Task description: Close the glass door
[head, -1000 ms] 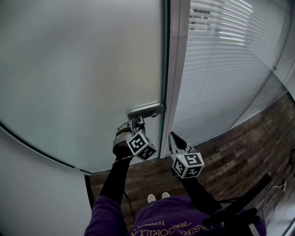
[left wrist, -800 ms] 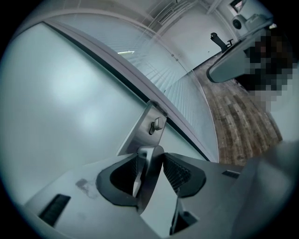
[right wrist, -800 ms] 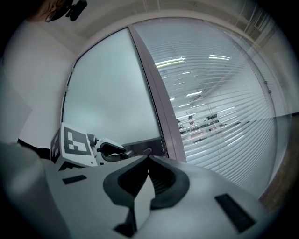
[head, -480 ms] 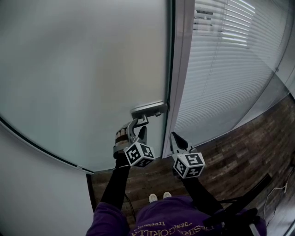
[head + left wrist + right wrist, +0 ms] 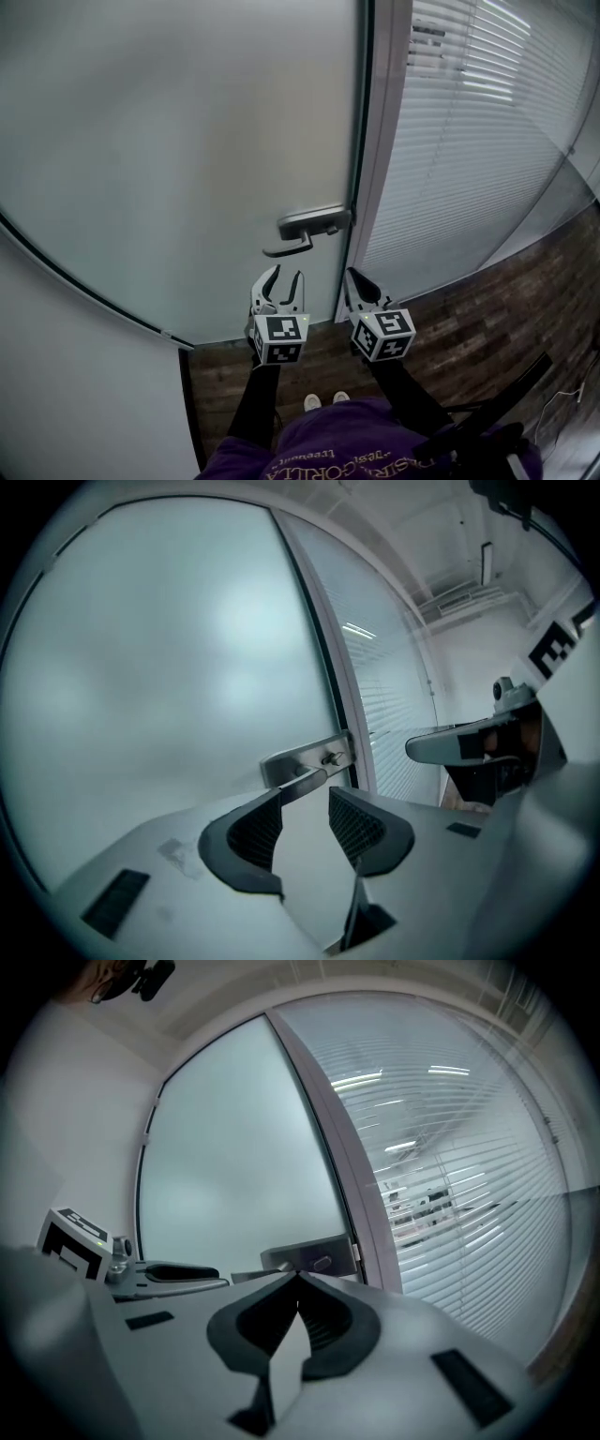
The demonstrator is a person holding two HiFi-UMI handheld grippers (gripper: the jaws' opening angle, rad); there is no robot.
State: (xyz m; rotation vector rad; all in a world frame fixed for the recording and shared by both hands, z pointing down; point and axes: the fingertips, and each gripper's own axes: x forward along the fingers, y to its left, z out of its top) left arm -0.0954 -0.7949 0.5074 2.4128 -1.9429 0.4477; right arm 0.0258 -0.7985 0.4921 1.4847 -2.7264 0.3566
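Head view count: one glass door (image 5: 187, 141), one lever handle (image 5: 289, 247) on one metal plate (image 5: 314, 222), one door frame (image 5: 380, 169), one pane of slatted blinds (image 5: 469, 122), and two grippers, each with one marker cube (image 5: 279, 337).

The glass door is frosted, pale grey-green and opaque. It fills the area left of and above the lever handle. Its lock edge stands just beside the door frame, right of the lever handle, with a thin dark line between edge and frame. The lever handle sits roughly level and points left from the metal plate. The slatted blinds lie further right of the lever handle, past the door frame. A dark wood floor (image 5: 487, 328) lies below the lever handle.

The left gripper (image 5: 285, 279) is just below the lever handle and apart from it. Its fingers (image 5: 253, 832) stand moderately apart and have just been opening, with nothing between them. In the left gripper view the lever handle shows beyond the tips, untouched.

The right gripper (image 5: 351, 276) is below and right of the lever handle, in front of the door frame. Its fingers (image 5: 323, 1321) are closed tip to tip and hold nothing.
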